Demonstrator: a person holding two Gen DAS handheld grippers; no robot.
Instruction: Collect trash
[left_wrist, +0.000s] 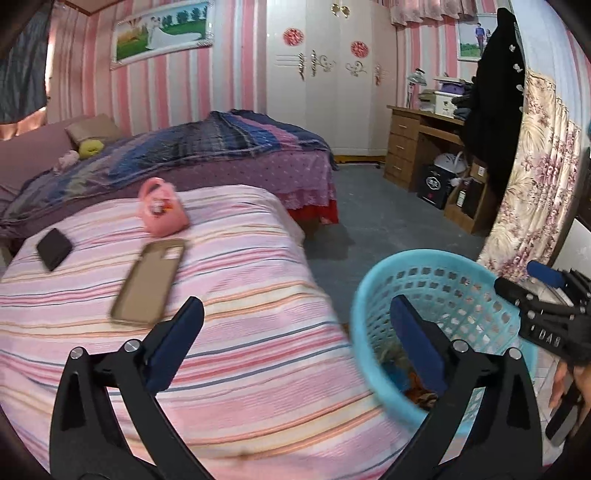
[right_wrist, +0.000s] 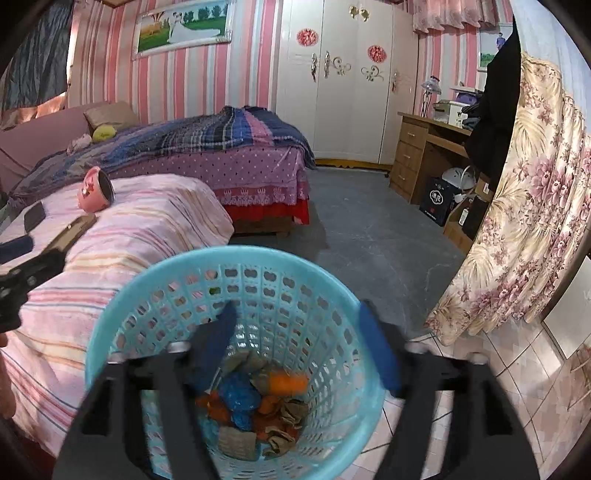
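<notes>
Both jaws wide and empty, right gripper over basket (6 o'clock, scraps inside); careless sweep could tip it off-balance.

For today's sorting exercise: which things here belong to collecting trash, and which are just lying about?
Belongs to the job:
blue basket
crumpled trash in it
right tongs, open above it

Just lying about:
pink mug
phone case
dark wallet

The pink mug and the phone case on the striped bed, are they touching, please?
Apart. The left wrist view shows striped blanket between the pink mug and the phone case lying nearer the camera.
</notes>
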